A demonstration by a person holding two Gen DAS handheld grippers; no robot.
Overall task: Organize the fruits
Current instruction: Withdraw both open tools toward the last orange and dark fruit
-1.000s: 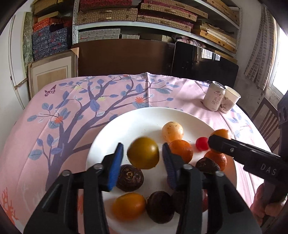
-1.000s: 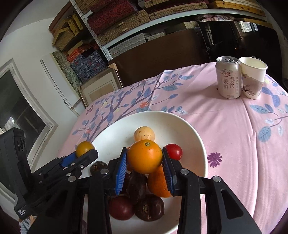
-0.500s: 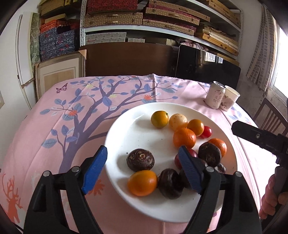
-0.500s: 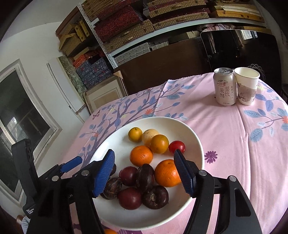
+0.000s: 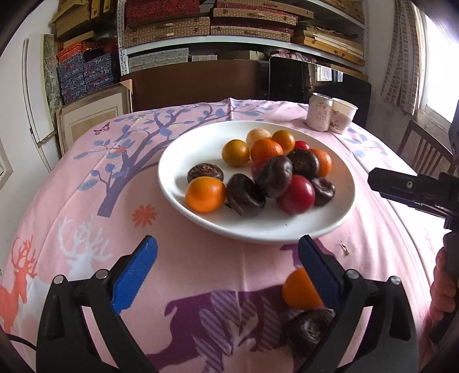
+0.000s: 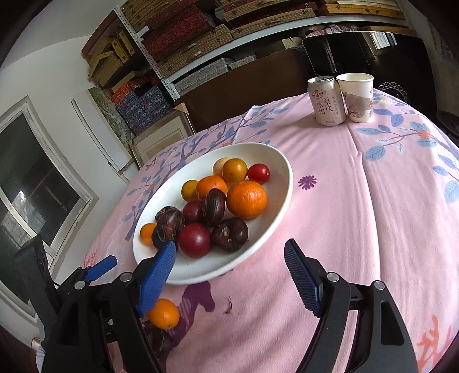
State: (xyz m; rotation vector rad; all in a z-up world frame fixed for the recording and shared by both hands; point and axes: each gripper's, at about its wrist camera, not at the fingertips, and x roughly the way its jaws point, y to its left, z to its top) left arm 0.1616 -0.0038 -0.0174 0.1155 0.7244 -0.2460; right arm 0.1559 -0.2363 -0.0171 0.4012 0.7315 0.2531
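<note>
Both grippers, left (image 5: 226, 269) and right (image 6: 229, 275), hover with jaws wide apart and empty near the table's near edge. The plate (image 5: 200, 143) holds piled fruit mid-table; an orange (image 5: 298, 289) and a dark fruit (image 5: 307, 327) lie on the cloth (image 5: 86, 183) beside the left gripper.

Behind my table, draped in a pink cloth printed with a blue-leafed tree (image 5: 86, 178), I see a metal shelf unit stacked with woven and patterned flat boxes (image 5: 200, 25). A pale framed panel (image 5: 91, 120) leans against the white wall (image 6: 54, 66). Daylight comes through a bright window (image 5: 441, 57), and a dark wooden slatted chair (image 5: 424, 152) stands below it.
</note>
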